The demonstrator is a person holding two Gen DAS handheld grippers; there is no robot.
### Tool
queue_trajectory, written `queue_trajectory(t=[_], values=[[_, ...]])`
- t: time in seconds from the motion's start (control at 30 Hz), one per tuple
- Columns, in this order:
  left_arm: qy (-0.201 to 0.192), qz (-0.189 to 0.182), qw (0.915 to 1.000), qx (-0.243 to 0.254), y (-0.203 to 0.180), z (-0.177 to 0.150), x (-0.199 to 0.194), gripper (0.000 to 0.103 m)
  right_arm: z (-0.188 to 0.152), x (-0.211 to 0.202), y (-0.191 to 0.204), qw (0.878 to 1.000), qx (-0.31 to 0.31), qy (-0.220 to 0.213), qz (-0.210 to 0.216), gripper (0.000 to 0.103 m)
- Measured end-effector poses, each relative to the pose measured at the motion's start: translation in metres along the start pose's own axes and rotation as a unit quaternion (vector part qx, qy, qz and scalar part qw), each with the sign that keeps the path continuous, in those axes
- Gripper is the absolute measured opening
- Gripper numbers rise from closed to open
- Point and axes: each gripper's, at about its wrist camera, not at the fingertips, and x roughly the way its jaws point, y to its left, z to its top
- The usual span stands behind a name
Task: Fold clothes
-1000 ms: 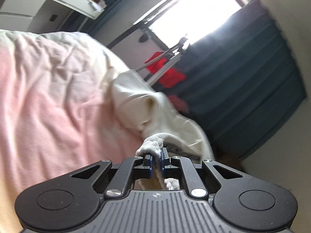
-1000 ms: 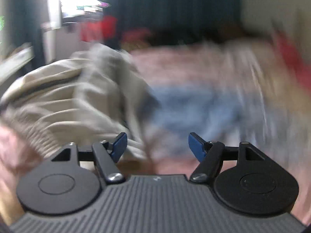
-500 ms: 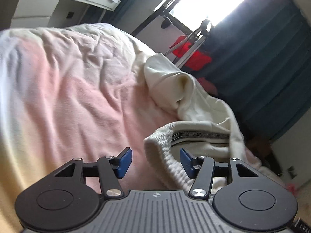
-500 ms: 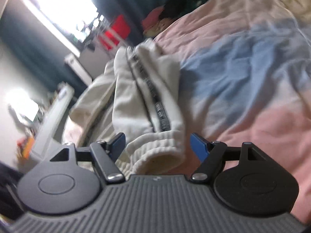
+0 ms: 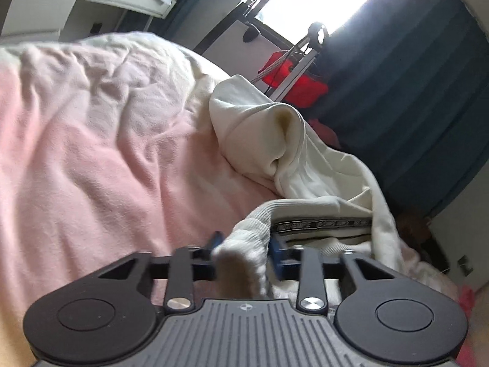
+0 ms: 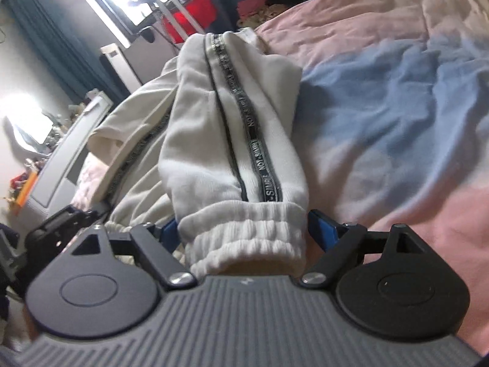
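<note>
Cream joggers [image 6: 232, 140] lie on the bed [image 6: 397, 98], over the pink-and-blue duvet. Both legs run away from the tongs toward the window end; the long axis follows the dark side stripe [image 6: 244, 116], near cuff to far waistband.

Right tongs [image 6: 244, 229]: jaws stand wide and straddle the right cuff [image 6: 244, 238]. The right pad sits clear of the rib-knit, the left pad is half hidden behind it. Not gripping, as far as the frame shows. That cuff lies square across the opening, so a plain squeeze should catch it.

Left tongs [image 5: 244, 244]: jaws are closing with the left cuff [image 5: 250, 232] bunched between them. Blue pads sit right against the rib-knit on both sides, though the frame is smeared there, so I read it as pinched, not certain how firmly. Beyond it the left leg [image 5: 275, 140] heaps up and slumps toward the bed's right edge.

Each hand is on its own cuff, both at the near end. The left hand is further along; the right has yet to bite.

Judgement: next move carries the two cuffs along the stripe line to the far waistband. Risk: the heaped left leg drags and skews the fold unless both hands lift evenly.
</note>
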Motion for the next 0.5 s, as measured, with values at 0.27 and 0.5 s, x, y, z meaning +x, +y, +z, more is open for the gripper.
queue_trajectory(t=[0.27,0.5], values=[[-0.072,0.037,0.9966,0.018,-0.017,0.034,-0.051,0.017,-0.023,-0.031,0.025,0.997,0.015,0.012,0.076,0.024],[-0.104,0.102,0.9883,0.046,0.001,0.151,-0.083,0.016,-0.077,-0.016,0.138,0.98,0.055,0.01,0.192,0.024]])
